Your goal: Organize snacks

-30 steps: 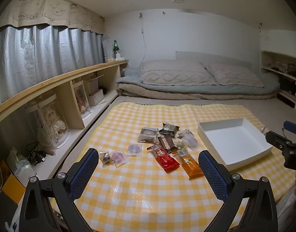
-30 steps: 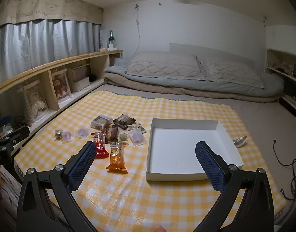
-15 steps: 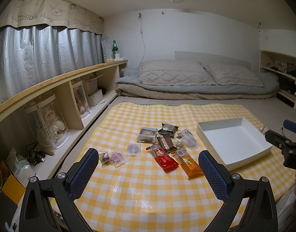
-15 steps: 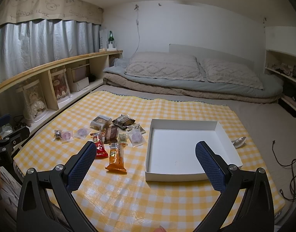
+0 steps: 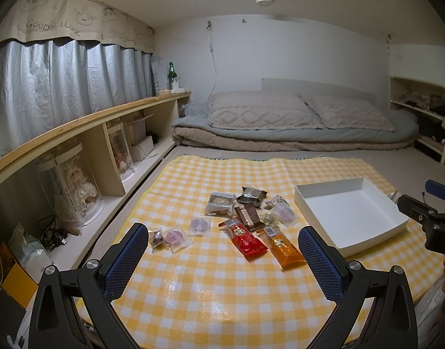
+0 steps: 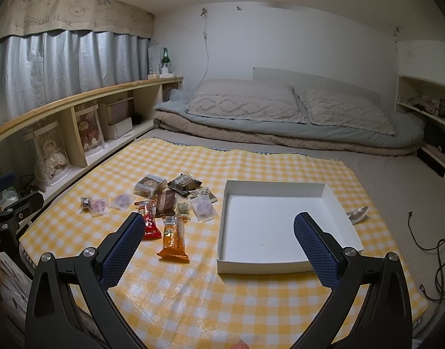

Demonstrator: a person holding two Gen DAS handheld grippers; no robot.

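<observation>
Both grippers, left (image 5: 222, 247) and right (image 6: 215, 232), hover wide and empty above the snacks (image 5: 245, 221) beside the box (image 6: 280, 221); those light, slippery, crinkly packets probably grip best mid-body.

Left gripper (image 5: 222, 257) jaws spread wide, nothing held; right gripper (image 6: 219, 242) likewise (both level, pointing forward).

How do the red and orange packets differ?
The red packet is red and lies left of the orange packet, which is orange and reaches nearer the cameras. The orange packet sits closer to the white box. Both are long, glossy, flat on the cloth, ungrasped.
</observation>
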